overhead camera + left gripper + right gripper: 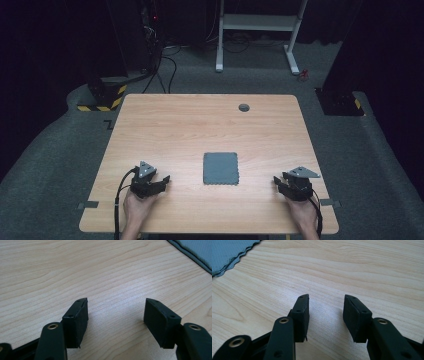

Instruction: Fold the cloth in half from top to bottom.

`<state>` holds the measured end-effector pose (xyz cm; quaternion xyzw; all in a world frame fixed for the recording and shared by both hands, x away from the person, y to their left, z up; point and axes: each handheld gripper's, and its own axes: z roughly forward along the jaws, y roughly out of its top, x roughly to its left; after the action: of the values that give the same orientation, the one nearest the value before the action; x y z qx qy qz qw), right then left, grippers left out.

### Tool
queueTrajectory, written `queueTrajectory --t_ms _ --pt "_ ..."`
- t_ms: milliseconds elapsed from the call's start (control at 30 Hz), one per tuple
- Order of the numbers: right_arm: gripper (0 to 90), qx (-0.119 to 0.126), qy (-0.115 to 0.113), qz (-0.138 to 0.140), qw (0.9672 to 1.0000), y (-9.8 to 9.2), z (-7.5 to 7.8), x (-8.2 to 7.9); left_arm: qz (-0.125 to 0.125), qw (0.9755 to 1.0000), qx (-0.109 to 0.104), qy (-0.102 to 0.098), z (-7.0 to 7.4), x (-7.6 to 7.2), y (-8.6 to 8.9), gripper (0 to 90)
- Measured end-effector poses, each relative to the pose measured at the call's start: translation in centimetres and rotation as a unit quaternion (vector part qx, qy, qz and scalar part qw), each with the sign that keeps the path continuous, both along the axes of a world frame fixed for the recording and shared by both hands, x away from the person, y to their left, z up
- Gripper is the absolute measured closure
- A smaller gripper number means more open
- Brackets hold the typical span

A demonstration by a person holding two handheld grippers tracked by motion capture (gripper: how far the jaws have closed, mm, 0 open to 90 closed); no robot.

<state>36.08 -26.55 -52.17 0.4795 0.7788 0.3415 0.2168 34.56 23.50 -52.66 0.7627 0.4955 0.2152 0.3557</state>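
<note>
A folded grey cloth with wavy edges lies flat on the wooden table, between the two hands. My left gripper rests low over the table to the cloth's left, open, with bare wood between its pads. A corner of the cloth sits at the top right of the left gripper view. To the right of the cloth, my right gripper also stands open over bare wood, nothing between its pads. The cloth's scalloped edge appears at the top left of the right gripper view.
A small dark round grommet is set in the table near its far edge. Beyond the table stand a white desk frame, cables on the grey carpet, and a yellow-and-black striped base at the far left.
</note>
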Motion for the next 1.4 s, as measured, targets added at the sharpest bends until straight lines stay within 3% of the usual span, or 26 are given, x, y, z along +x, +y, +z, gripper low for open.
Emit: queueTrajectory --t_ms 667,1400 --pt "40.3 -0.004 0.005 -0.012 0.9999 -0.1 -0.05 0.13 -0.002 0.9999 0.012 -0.001 -0.14 0.07 -0.32 29.1" --pt "40.2 -0.004 0.005 -0.011 0.9999 -0.12 -0.05 0.12 -0.001 1.0 0.009 0.0 -0.15 0.03 -0.33 27.7"
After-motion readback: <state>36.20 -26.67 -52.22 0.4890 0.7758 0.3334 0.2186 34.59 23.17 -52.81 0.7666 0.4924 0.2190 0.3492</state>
